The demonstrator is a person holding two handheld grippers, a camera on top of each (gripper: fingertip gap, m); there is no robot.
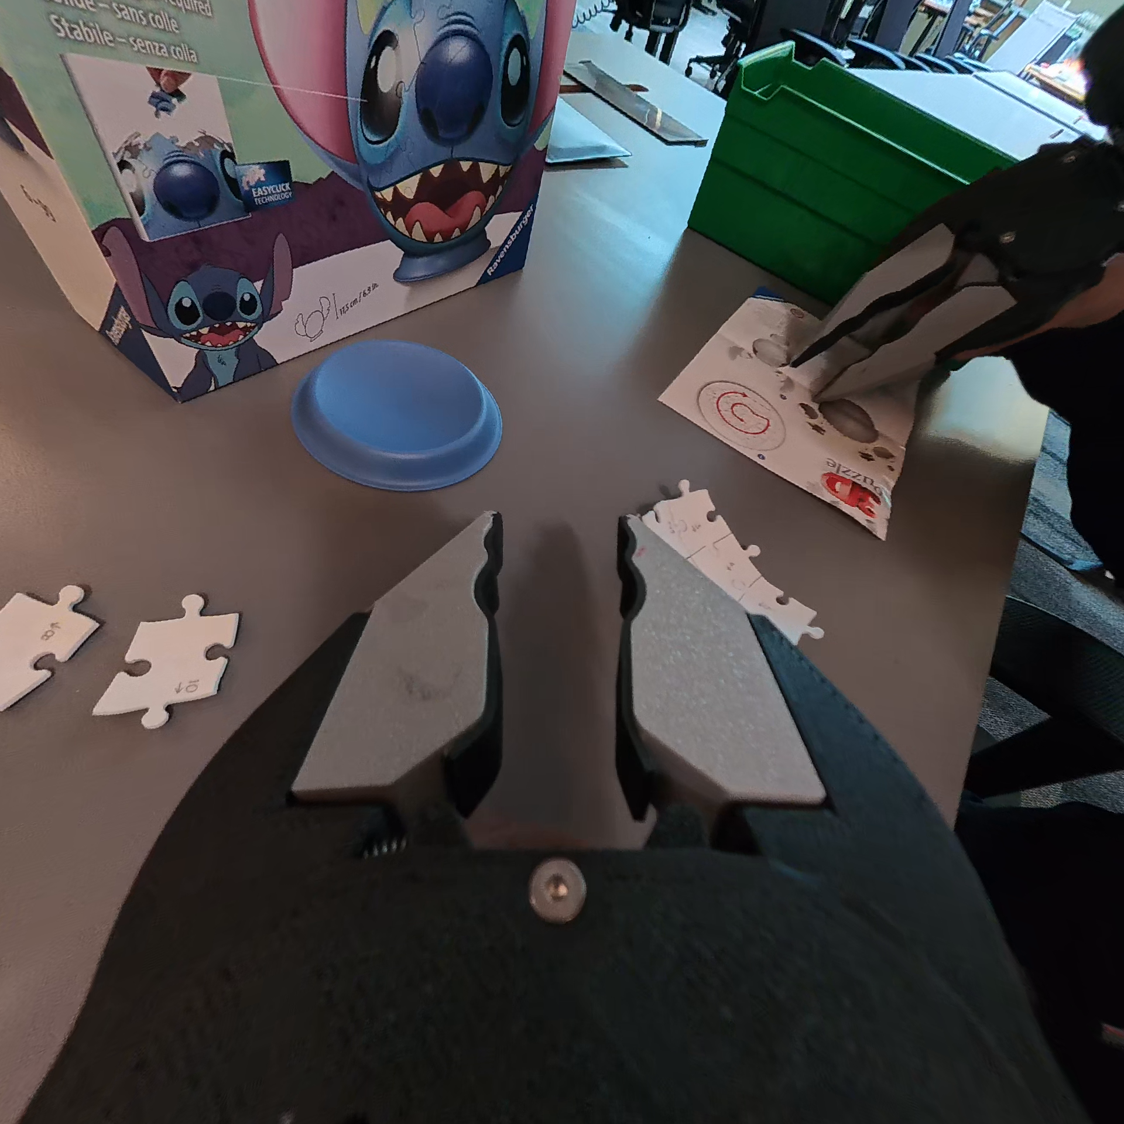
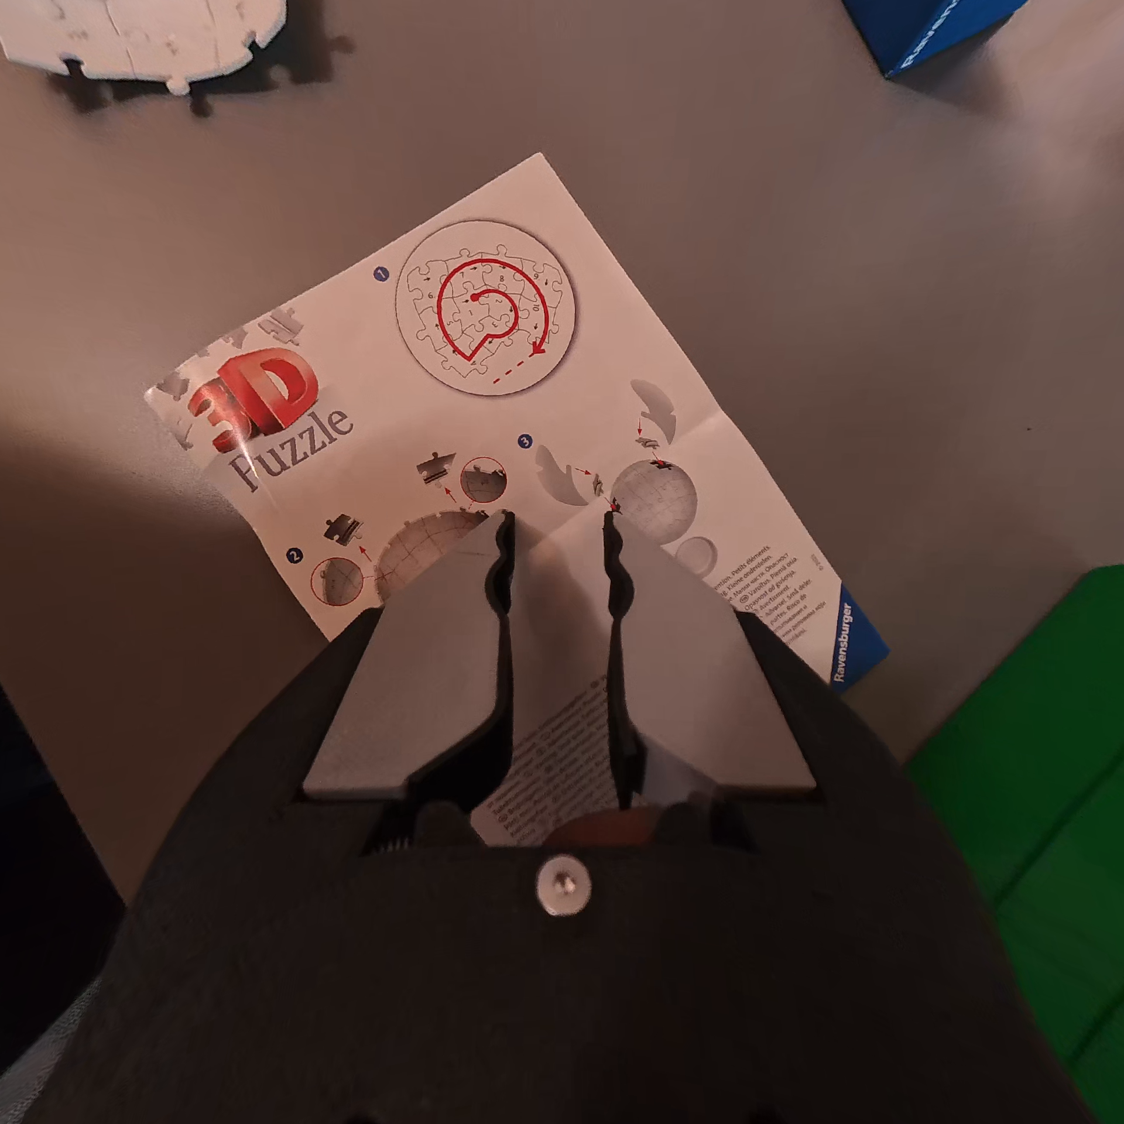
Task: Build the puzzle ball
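Left claw [image 1: 559,535] spread, empty, over grey table [image 1: 578,304], landmark round blue plastic stand [image 1: 395,413] ahead. Left of stand: two loose white puzzle pieces [image 1: 167,663]. Right of stand: joined white curved puzzle section [image 1: 730,559]. Farther right: right claw [image 2: 559,517] spread, empty, on folded paper instruction sheet [image 2: 486,340]. Judged early assembly; next, grip a loose piece.

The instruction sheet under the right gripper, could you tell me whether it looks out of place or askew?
Slightly. The instruction sheet lies skewed on the grey table with its corner over the table edge beside the green bin. It shows fold creases but no tears. The right gripper hovers over it, open.
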